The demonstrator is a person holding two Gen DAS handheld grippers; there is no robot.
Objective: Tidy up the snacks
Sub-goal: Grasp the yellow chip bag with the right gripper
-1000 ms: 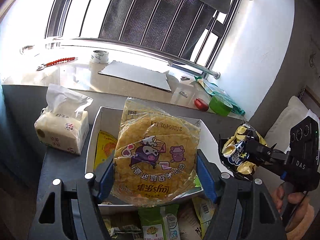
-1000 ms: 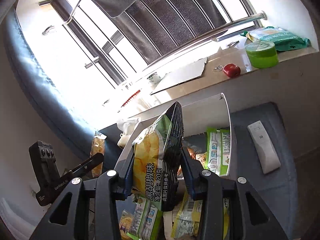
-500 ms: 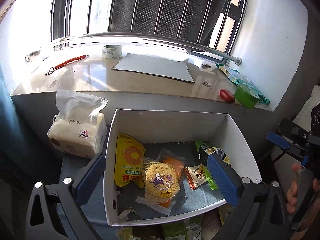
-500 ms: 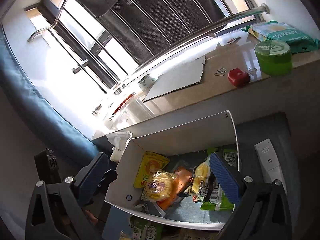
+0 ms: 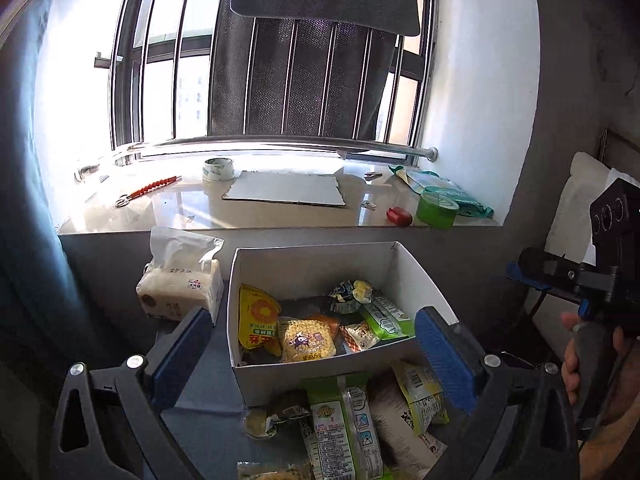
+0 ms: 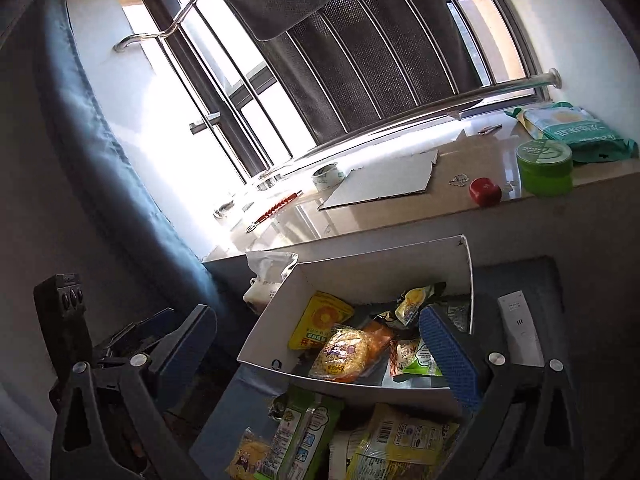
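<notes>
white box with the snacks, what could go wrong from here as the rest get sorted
1. The white box has low cardboard walls; open left tongs or right tongs dipping for the loose packets in front could catch its near rim and shove it.
2. The round corn cake already lies on other packs, so more drops may pile unevenly and slide.

Above the white box we find open room, its top uncovered, though packets already cover most of its floor. On its left we note the tissue pack just beside the wall, narrowing that side. Loose snack packets crowd the desk against the near wall.
</notes>
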